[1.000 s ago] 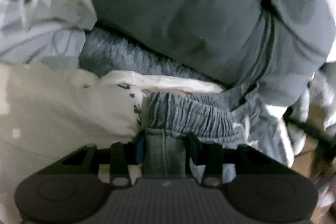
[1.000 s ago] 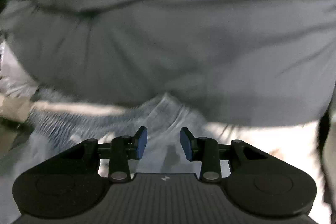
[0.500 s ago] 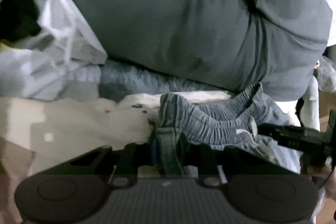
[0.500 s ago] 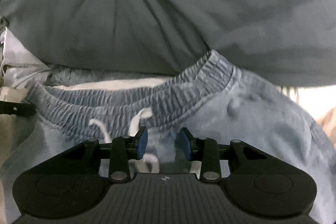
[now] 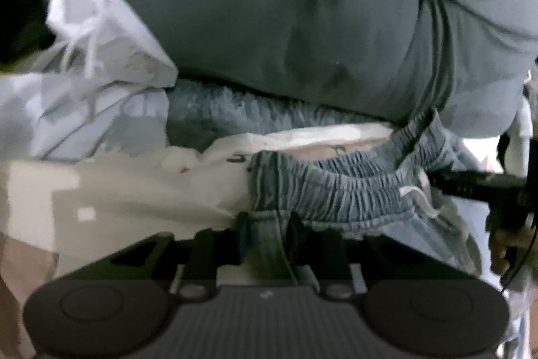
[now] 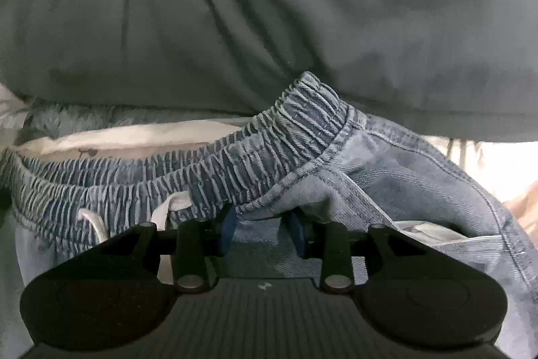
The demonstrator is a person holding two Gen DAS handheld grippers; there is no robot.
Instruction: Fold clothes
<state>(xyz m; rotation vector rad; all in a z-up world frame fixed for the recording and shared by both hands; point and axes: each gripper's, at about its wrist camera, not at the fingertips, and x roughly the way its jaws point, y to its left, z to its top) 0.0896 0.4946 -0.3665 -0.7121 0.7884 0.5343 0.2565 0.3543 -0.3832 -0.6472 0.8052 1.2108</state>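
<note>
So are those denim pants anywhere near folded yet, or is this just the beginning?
Just the beginning. Nothing looks folded: the denim pants lie bunched in a pile under a grey garment. In hand: the left tongs pinch the elastic waistband at one end, and the right tongs have denim between them just below the waistband. Left: pulling the pants free, spreading them flat, then all the folds.

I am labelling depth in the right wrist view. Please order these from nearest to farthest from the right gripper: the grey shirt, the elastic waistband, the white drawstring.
1. White drawstring, just left of the right gripper.
2. Elastic waistband, running above the fingers; nearly as close.
3. Grey shirt, filling the top, behind the waistband.
</note>
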